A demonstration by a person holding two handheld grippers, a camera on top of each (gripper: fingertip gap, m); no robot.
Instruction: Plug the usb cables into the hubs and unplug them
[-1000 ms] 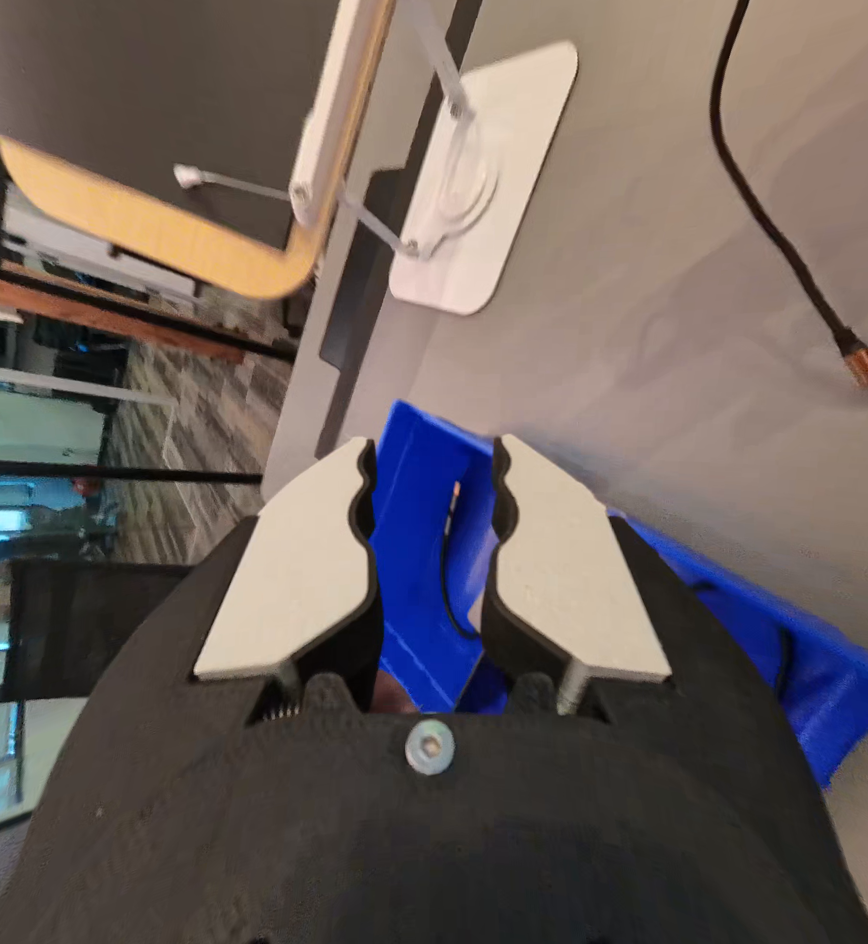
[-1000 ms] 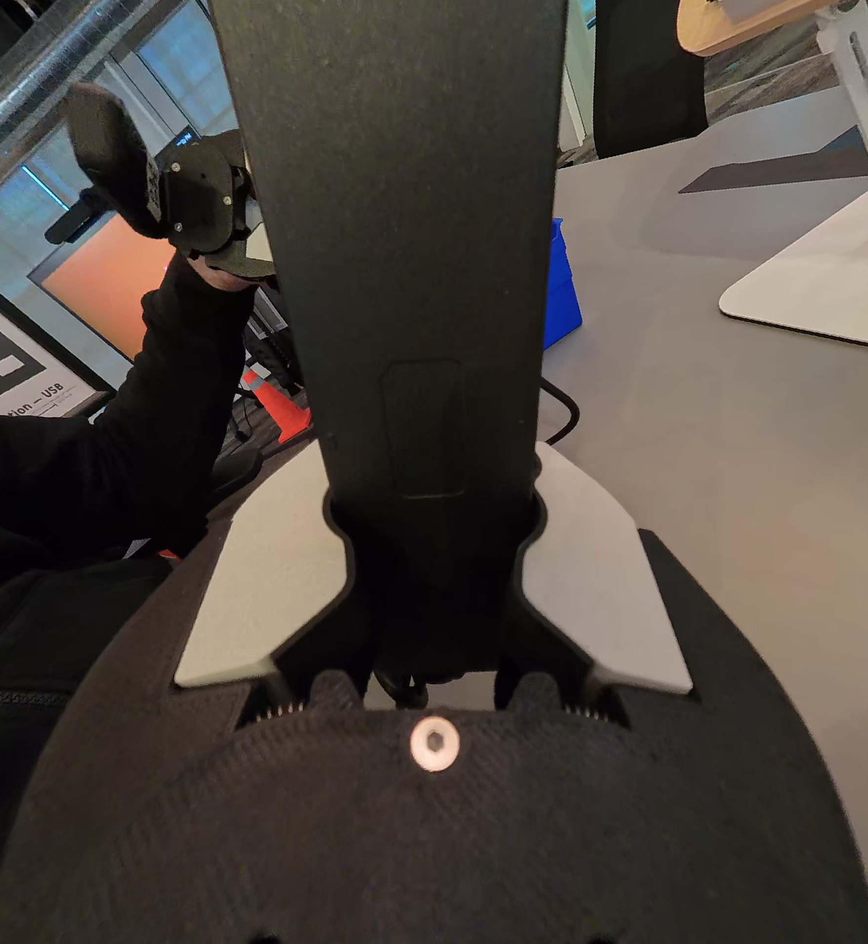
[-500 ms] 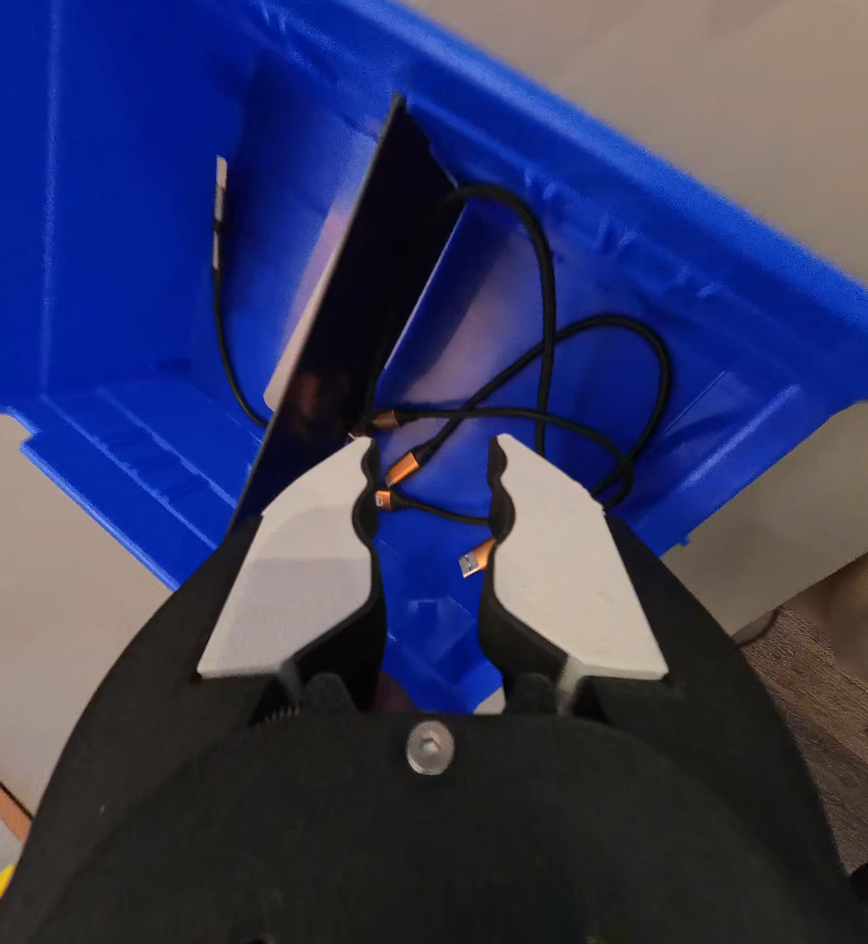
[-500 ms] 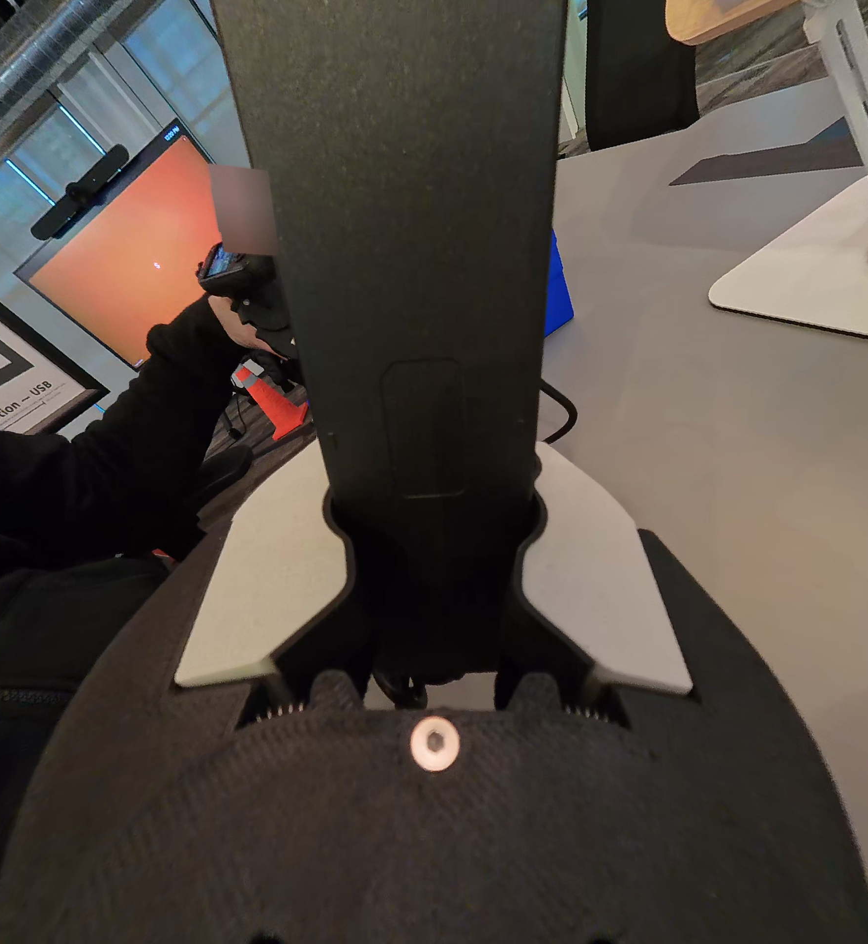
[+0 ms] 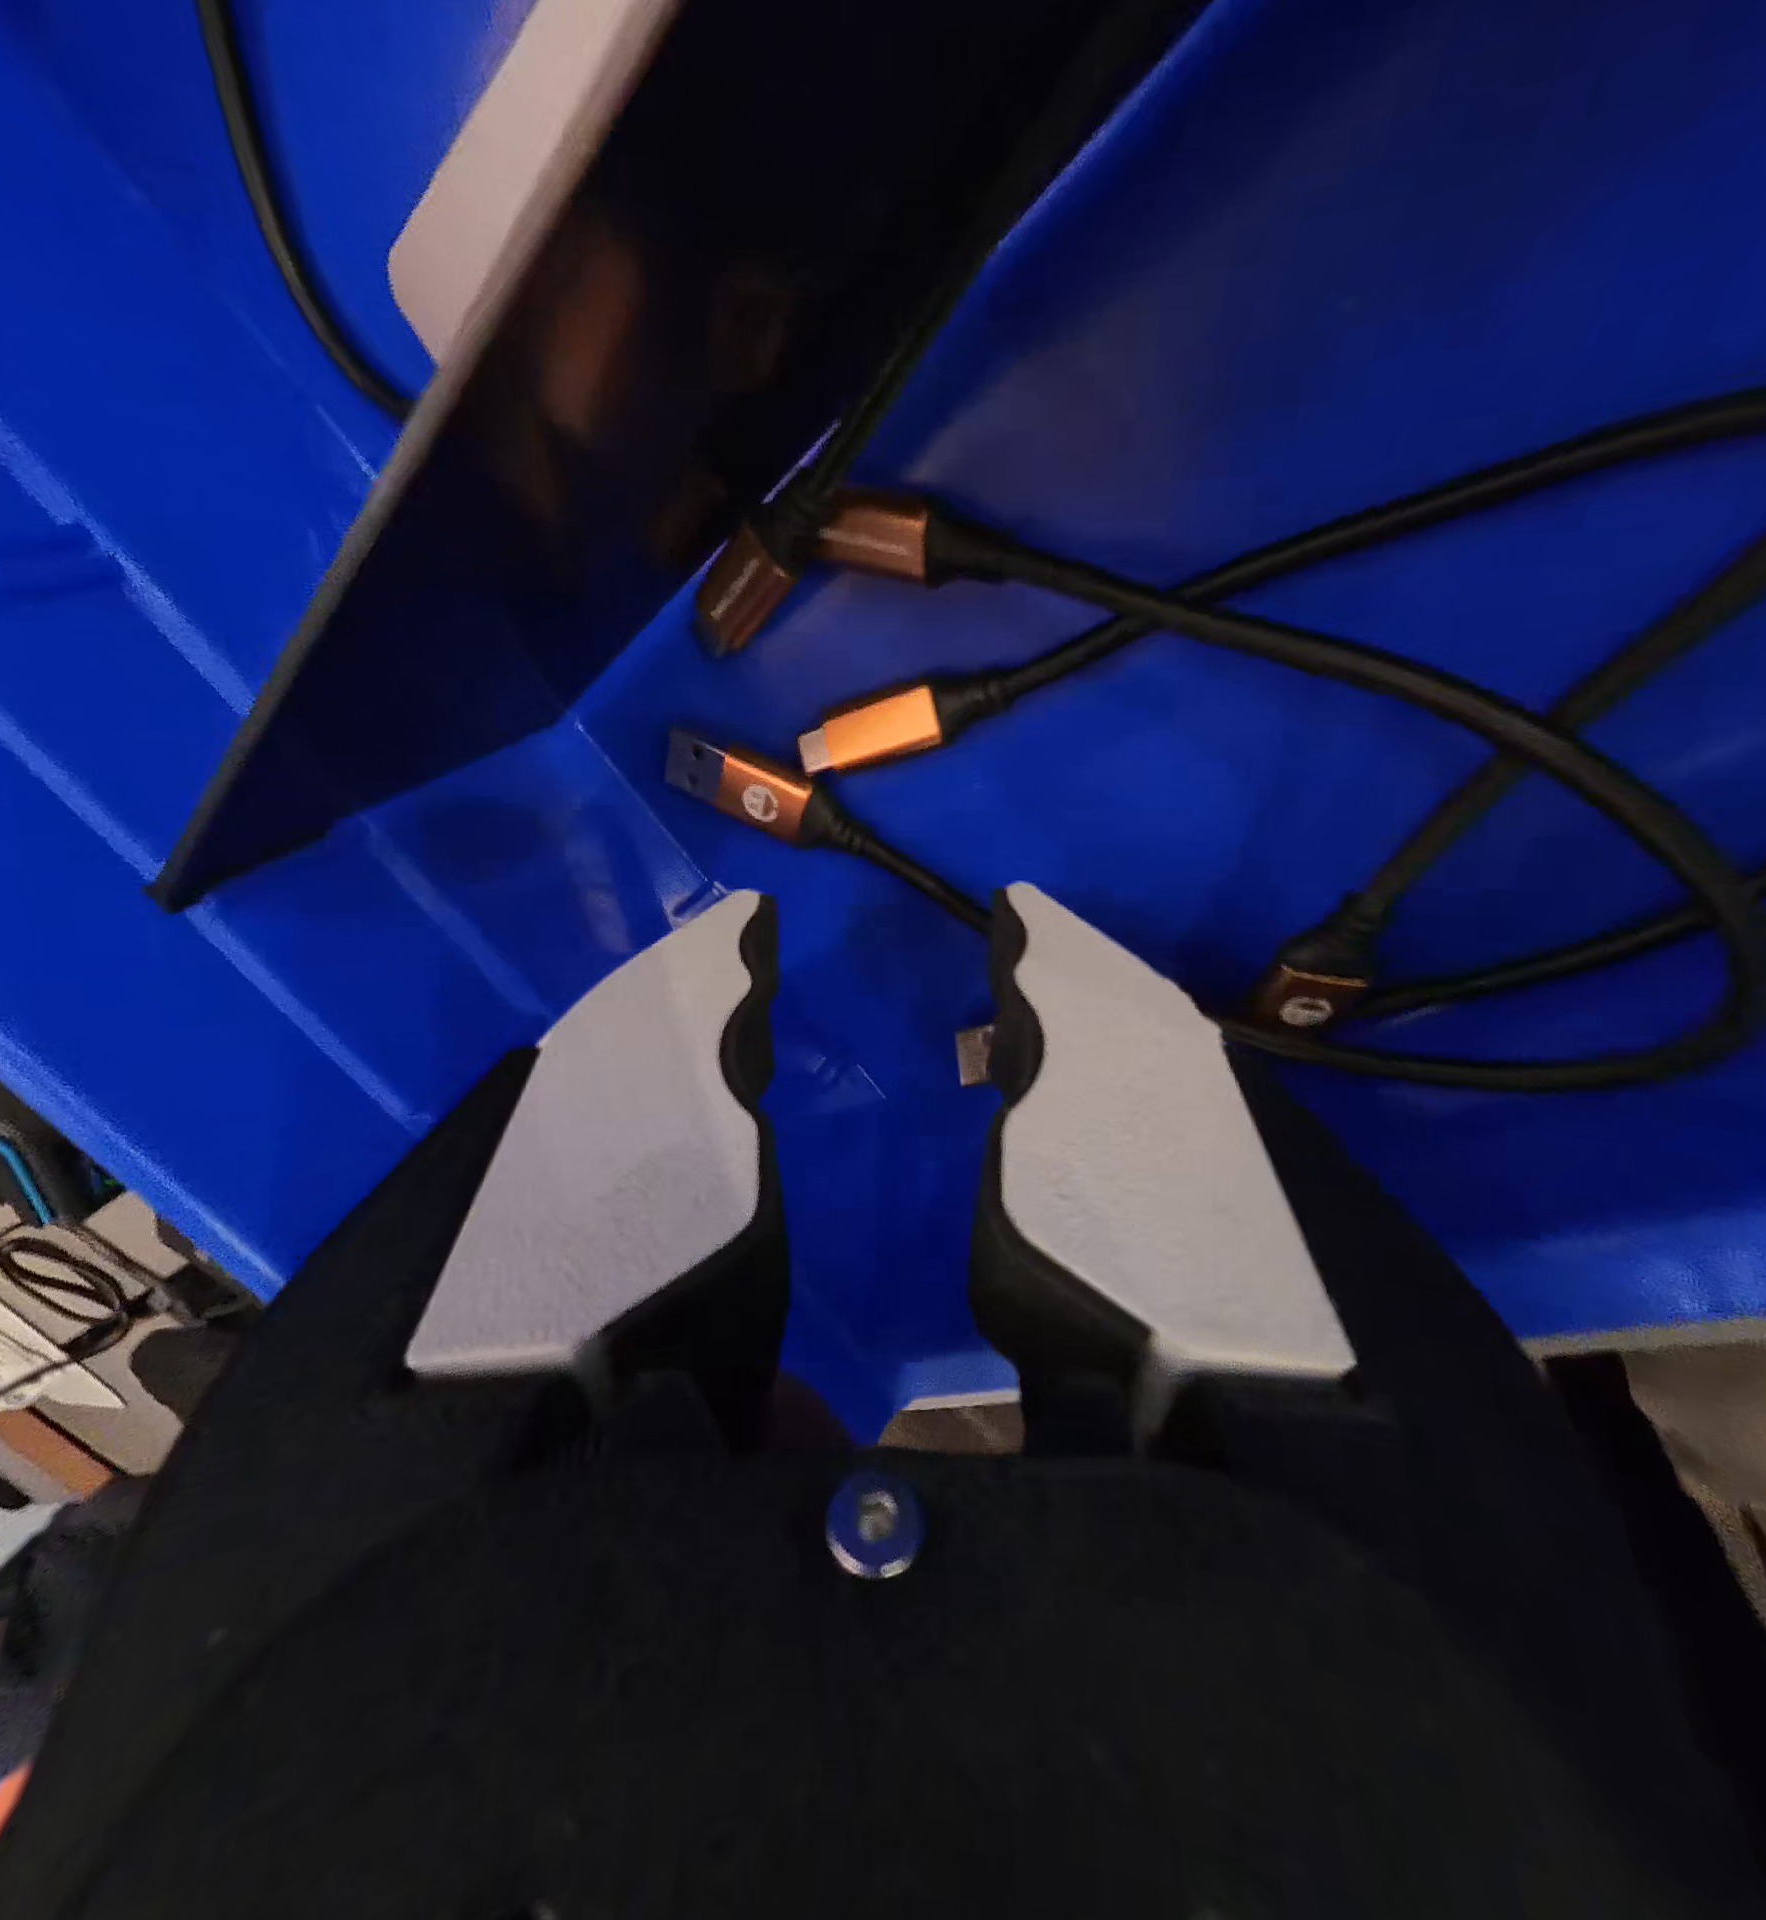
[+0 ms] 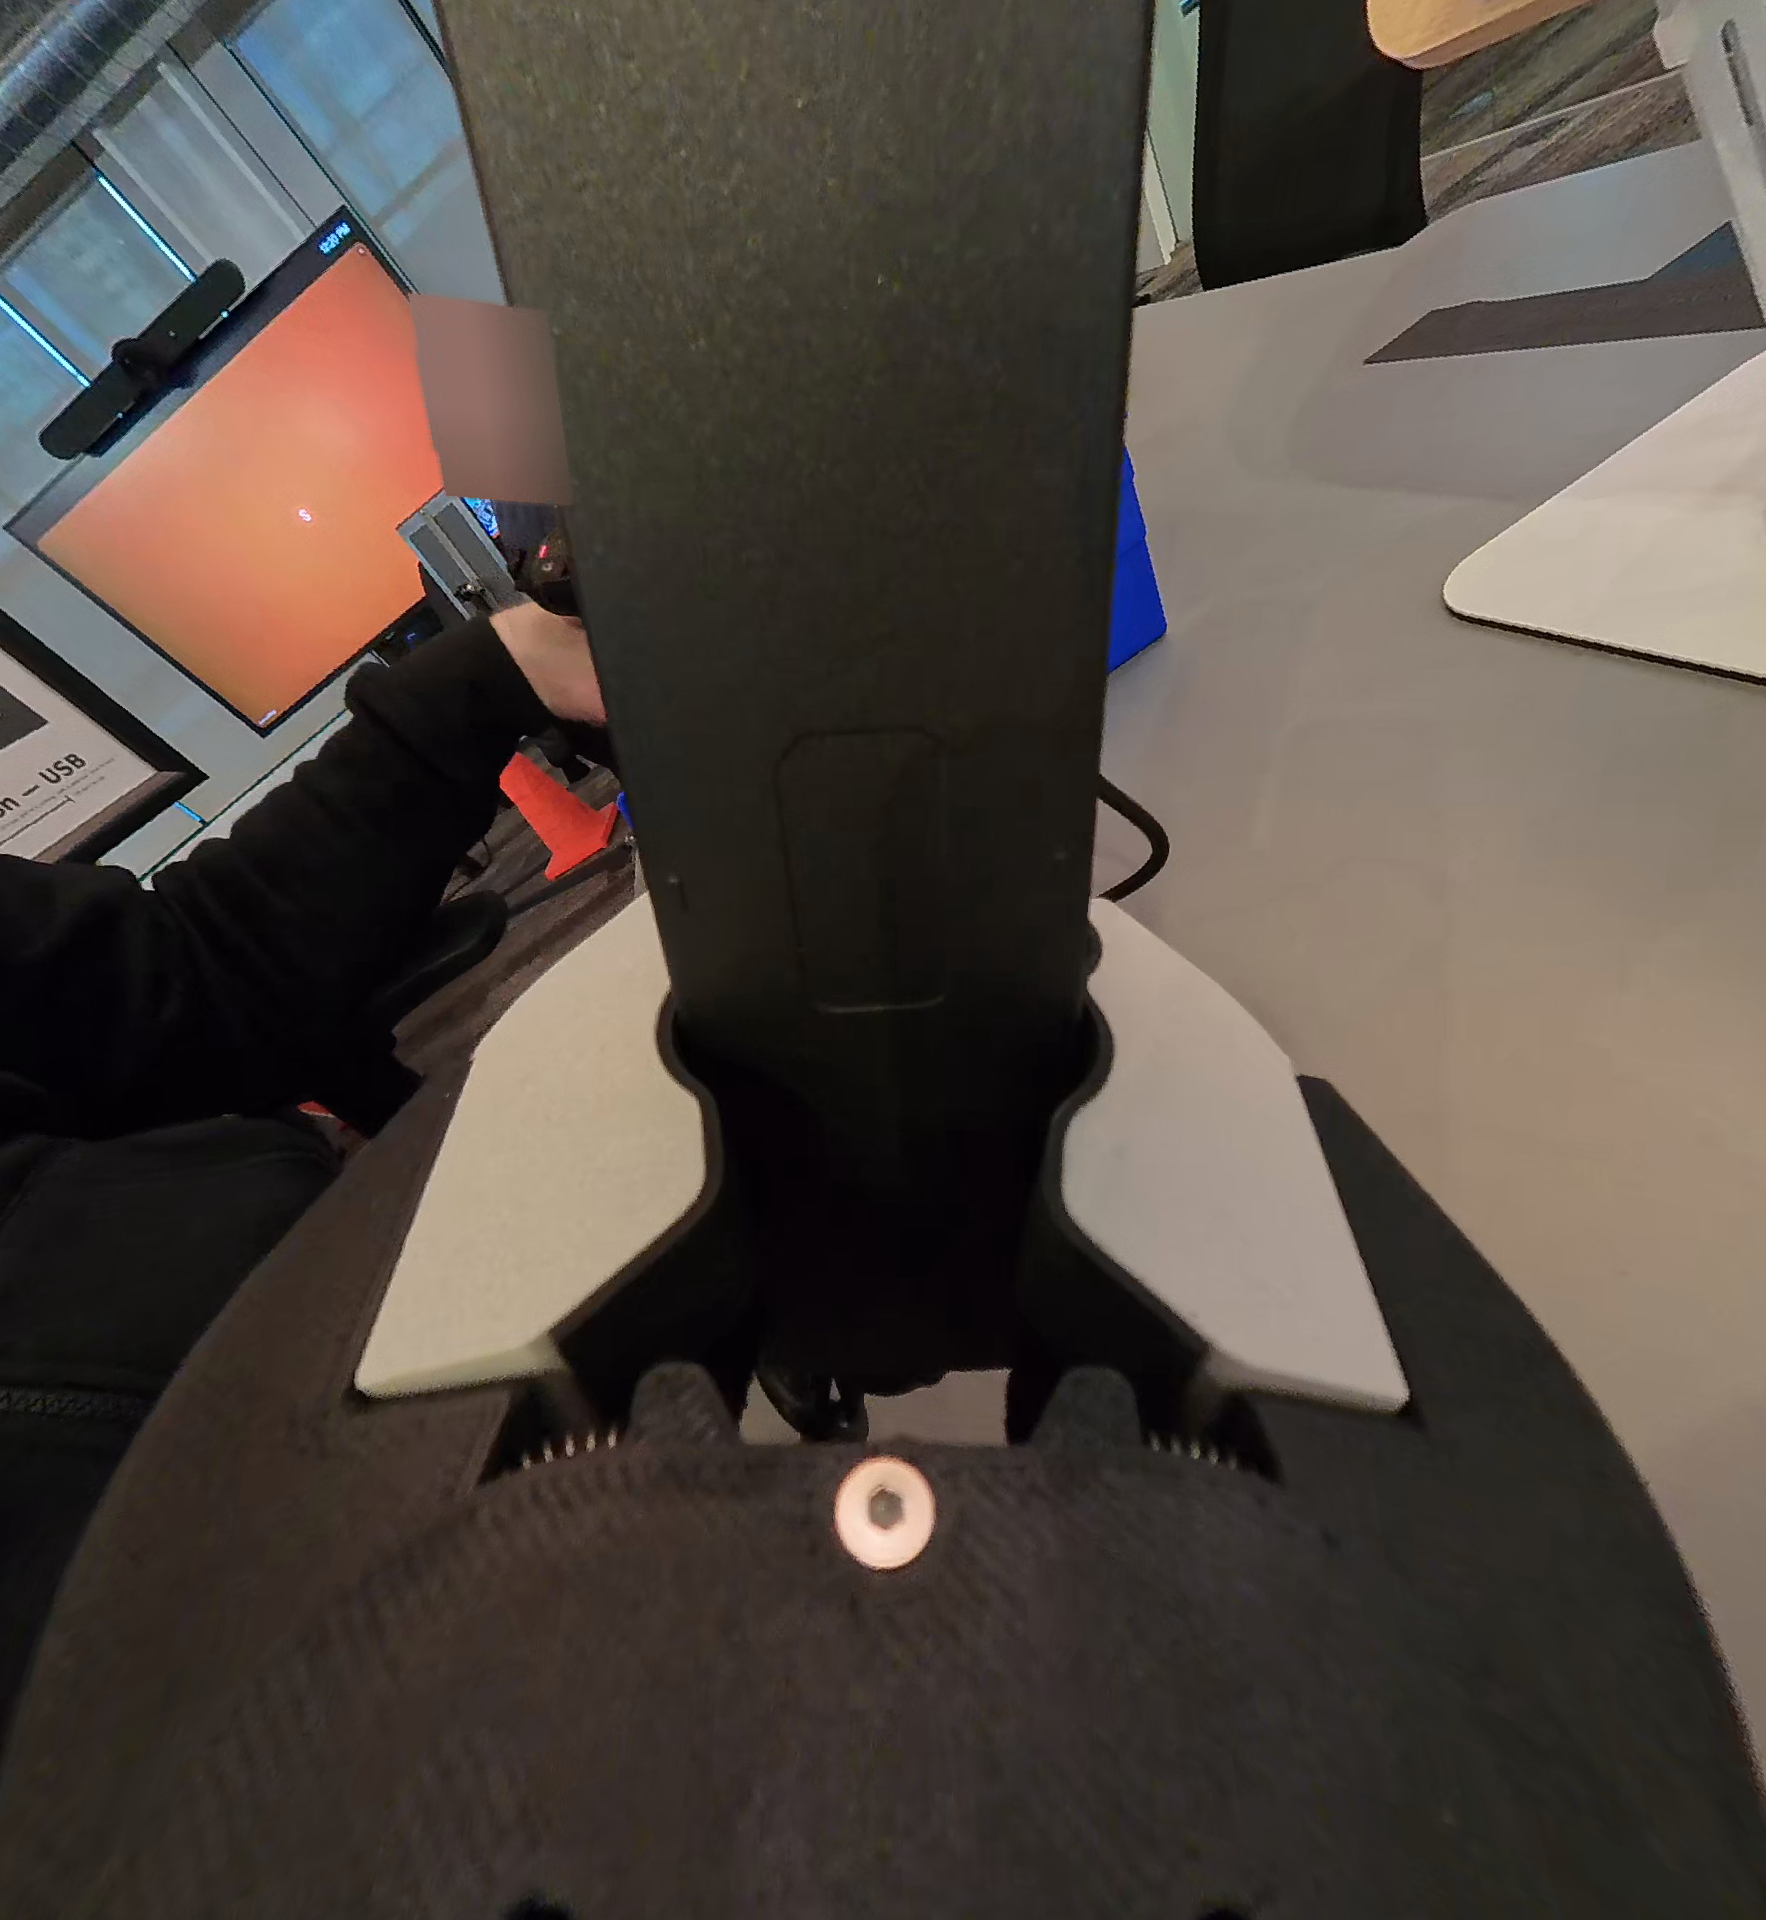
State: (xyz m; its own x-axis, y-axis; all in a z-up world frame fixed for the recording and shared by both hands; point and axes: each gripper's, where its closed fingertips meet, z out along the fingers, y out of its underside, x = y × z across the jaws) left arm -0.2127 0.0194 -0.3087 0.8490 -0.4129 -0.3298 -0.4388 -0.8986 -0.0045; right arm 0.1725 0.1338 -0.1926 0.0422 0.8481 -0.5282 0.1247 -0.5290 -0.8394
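My right gripper [image 6: 884, 1049] is clamped on the black hub [image 6: 817, 436] above the table [image 6: 1481, 935]. My left gripper [image 5: 884, 940], fingers apart, hovers in the blue bin [image 5: 183, 644]. Next, I judge, it closes on the nearest plug [image 5: 744, 784].

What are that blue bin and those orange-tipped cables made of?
The blue bin looks like moulded plastic with a slight gloss: ribbed walls and soft highlights. The cables seem sheathed in black woven fabric, though blur leaves that open. Their orange plug shells look like brushed or anodised metal, with a satin sheen.
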